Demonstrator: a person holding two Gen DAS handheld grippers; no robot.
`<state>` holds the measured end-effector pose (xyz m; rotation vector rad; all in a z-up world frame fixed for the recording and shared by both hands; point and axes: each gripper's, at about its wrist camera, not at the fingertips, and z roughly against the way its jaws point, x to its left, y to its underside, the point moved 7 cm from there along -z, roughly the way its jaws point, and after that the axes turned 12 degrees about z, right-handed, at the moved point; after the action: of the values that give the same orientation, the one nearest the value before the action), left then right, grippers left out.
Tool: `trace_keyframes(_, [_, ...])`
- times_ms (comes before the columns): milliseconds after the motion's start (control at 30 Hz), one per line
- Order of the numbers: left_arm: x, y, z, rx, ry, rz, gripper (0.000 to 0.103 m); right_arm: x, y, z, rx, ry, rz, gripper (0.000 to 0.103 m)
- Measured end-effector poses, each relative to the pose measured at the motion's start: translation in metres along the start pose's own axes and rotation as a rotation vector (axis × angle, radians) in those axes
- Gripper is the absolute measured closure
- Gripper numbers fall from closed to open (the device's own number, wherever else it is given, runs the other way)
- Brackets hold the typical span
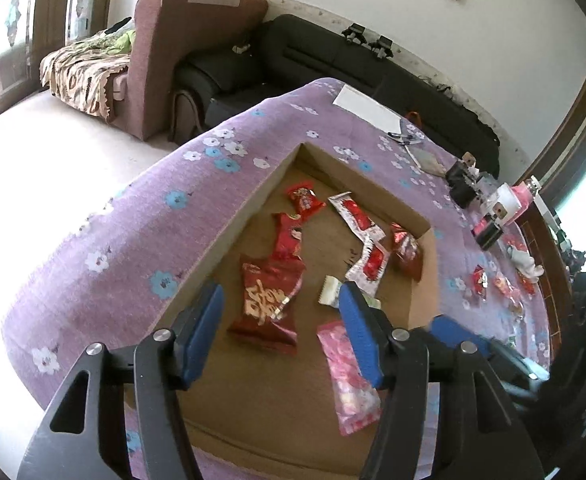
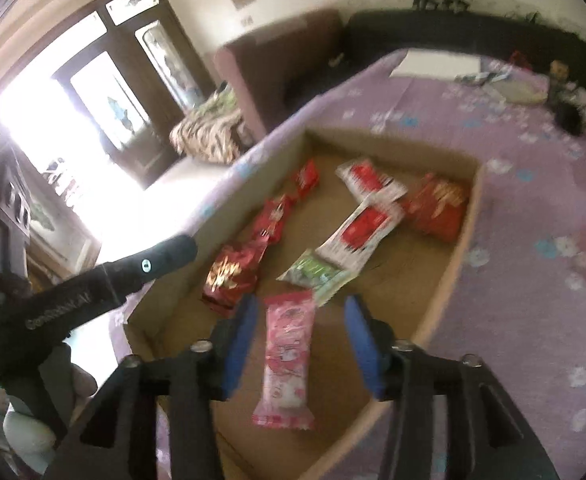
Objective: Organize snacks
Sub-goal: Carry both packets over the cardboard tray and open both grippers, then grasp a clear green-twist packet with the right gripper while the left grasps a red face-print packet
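A shallow cardboard box (image 1: 421, 216) sits on the counter (image 1: 133, 240), which is draped in a purple flowered cloth, and it serves as the collecting place for the snacks. Several packets already lie flat on its floor: a big red packet (image 1: 267, 304) with gold lettering, smaller red ones toward the far corner, two red-and-white sachets (image 1: 367, 248), a green packet (image 2: 317, 274) and a pink packet (image 2: 287, 360) nearest the cameras. More snacks (image 1: 493, 286) lie loose on the cloth, well apart from the box on its right, so the sorting looks only part done.

The left gripper (image 1: 281, 336) hovers above the near end of the box, jaws spread wide and empty, with the big red packet showing between them but not touched. The right gripper (image 2: 299, 344) hangs over the pink packet, jaws likewise wide apart with the packet lying between them; it looks as though it rests on the box floor rather than being pinched, though the view is blurred.
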<state>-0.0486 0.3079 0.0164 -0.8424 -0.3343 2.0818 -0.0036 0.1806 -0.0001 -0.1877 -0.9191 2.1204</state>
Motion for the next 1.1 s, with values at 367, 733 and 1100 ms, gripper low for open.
trace_keyframes(367, [-0.054, 0.039, 0.014, -0.006, 0.048, -0.127, 0.044, -0.092, 0.037, 0.079, -0.072, 0.214, -0.096, 0.044])
trace_keyframes(733, [-0.097, 0.068, 0.019, -0.054, 0.028, -0.301, 0.044, -0.270, 0.133, 0.180, -0.075, 0.470, -0.456, 0.043])
trace_keyframes(1100, [-0.125, 0.092, 0.011, 0.023, 0.042, -0.350, 0.044, -0.281, 0.152, 0.157, -0.029, 0.430, -0.504, 0.043])
